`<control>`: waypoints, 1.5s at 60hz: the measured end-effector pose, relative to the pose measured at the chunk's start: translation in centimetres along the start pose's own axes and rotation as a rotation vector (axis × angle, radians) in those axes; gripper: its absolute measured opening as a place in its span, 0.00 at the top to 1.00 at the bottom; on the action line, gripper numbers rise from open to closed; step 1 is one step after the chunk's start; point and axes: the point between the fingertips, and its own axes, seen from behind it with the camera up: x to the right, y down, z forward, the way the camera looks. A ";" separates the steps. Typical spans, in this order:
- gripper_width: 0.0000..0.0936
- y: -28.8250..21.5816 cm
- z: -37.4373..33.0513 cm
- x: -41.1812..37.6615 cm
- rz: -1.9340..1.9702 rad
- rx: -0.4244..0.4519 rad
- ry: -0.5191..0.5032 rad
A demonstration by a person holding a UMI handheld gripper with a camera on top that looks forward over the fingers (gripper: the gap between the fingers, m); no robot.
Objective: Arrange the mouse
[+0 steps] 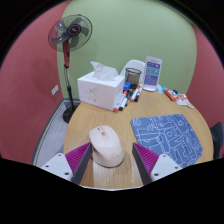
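A pale pink-white mouse (107,146) lies on the round wooden table (120,118), between my fingers and toward the left one. My gripper (112,152) is open: the left pad (79,157) is close against the mouse's side, and a gap of bare wood shows between the mouse and the right pad (147,158). A blue patterned mouse pad (165,132) lies on the table ahead and to the right of the right finger, with nothing on it.
A white tissue box (100,85) stands at the table's far side, with markers (125,98), a mesh pen holder (133,72) and a blue-and-white sign (152,70) beside it. Small items (178,97) lie at the far right. A standing fan (70,35) is beyond the table.
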 end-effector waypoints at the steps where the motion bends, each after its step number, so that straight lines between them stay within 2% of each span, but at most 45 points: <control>1: 0.12 -0.2 0.4 0.0 0.003 0.001 0.001; 11: 0.16 -1.8 2.9 0.0 0.017 0.012 -0.012; 16: 0.31 -2.2 3.6 -0.9 0.048 0.016 -0.055; 17: 0.41 -2.4 3.8 -1.1 0.052 0.019 -0.066; 24: 0.47 -2.7 4.0 -1.1 0.040 0.036 -0.080; 30: 0.55 -2.8 3.6 -1.2 0.041 0.015 -0.105; 34: 0.58 -3.9 2.3 -1.4 0.028 0.038 -0.125; 38: 0.59 -6.6 -0.3 -1.8 0.000 0.101 -0.157; 48: 0.59 -17.6 -10.8 0.3 0.039 0.349 -0.256; 51: 0.59 -20.3 -12.8 2.7 0.055 0.413 -0.248; 55: 0.59 -22.1 -13.4 7.2 0.065 0.446 -0.209; 62: 0.59 -19.0 -8.9 15.4 0.077 0.371 -0.120; 73: 0.59 -6.5 0.3 20.6 0.040 0.142 -0.121; 77: 0.58 -4.1 1.8 21.2 0.019 0.112 -0.112; 87: 0.45 -0.4 3.9 21.8 0.038 0.034 -0.115; 90: 0.41 -0.8 3.8 22.0 0.017 0.057 -0.106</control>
